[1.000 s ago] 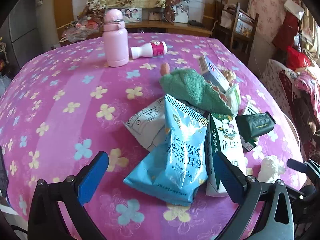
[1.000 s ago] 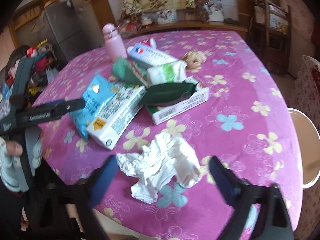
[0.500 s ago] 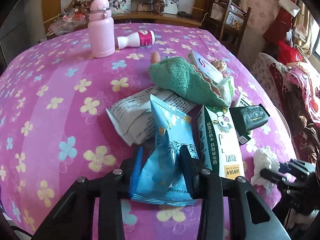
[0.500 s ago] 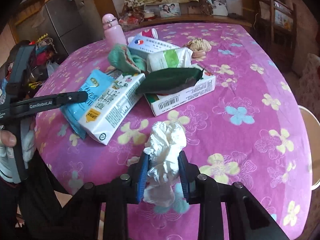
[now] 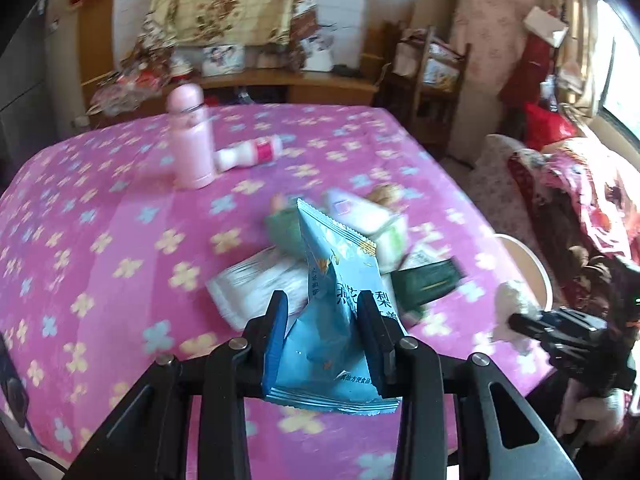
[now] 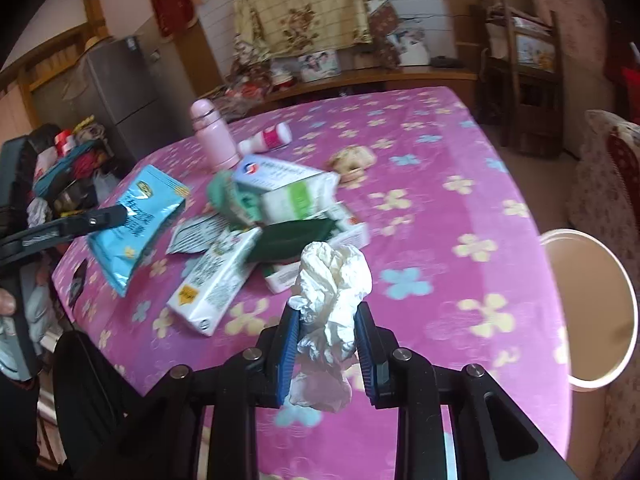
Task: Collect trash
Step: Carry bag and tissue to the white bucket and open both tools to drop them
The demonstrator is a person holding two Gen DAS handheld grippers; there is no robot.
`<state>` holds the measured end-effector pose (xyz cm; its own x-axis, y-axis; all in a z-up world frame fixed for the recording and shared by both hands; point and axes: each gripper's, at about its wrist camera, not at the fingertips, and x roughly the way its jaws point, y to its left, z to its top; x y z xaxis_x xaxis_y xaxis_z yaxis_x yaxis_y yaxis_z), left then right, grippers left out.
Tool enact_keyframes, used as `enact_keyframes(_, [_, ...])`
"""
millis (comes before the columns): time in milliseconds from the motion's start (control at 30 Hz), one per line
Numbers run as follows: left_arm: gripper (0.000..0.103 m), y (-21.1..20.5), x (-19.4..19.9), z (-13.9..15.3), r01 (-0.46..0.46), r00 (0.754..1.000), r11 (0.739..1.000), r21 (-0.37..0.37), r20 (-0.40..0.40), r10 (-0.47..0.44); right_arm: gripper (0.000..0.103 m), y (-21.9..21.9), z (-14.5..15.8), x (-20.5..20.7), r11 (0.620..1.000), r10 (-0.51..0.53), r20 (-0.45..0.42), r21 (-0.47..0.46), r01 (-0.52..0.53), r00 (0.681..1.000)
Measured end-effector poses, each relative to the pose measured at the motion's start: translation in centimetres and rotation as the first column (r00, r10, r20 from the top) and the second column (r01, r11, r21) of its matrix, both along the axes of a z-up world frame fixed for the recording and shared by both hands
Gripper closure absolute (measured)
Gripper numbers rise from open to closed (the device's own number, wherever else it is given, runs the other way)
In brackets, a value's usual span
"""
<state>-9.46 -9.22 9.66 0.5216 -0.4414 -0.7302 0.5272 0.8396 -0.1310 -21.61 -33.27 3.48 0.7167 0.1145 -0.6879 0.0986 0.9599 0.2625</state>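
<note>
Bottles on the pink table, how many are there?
2. A tall pink bottle stands upright near the far side, and a small white bottle with a red label lies on its side right beside it. The trash pile could hide more.

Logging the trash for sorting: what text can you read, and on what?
"梨": front of the blue snack packet.
"方便食品": same packet, small print by the bottom seal.
Milk carton, blue-and-white box, white wrapper: print blurred, unreadable.
</note>
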Motion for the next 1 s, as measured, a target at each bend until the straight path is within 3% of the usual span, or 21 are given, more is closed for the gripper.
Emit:
enact_keyframes(167, [0.066, -6.2, -1.3, 0.4, 0.098, 0.995, 0.995, -0.021, -0.001, -0.098, 0.073, -3.5, -0.1, -1.3, 0.997, -0.079, -0.010, -0.019, 0.079, 0.997])
enact_keyframes(500, [0.066, -19.5, -3.5, -1.6, 0.247, 0.968, 0.969, -0.016, -0.048, -0.247, 0.073, -12.2, -1.1, -4.0, 0.961, -0.264, -0.060, -0.103, 0.257, 0.963])
enact_keyframes(1000, [0.066, -33.1, -5.7, -4.7, 0.331, 0.940, 0.944, -0.007, -0.089, -0.330, 0.072, -24.5, -5.0, -5.4, 0.894, -0.446, -0.160, -0.120, 0.431, 0.880])
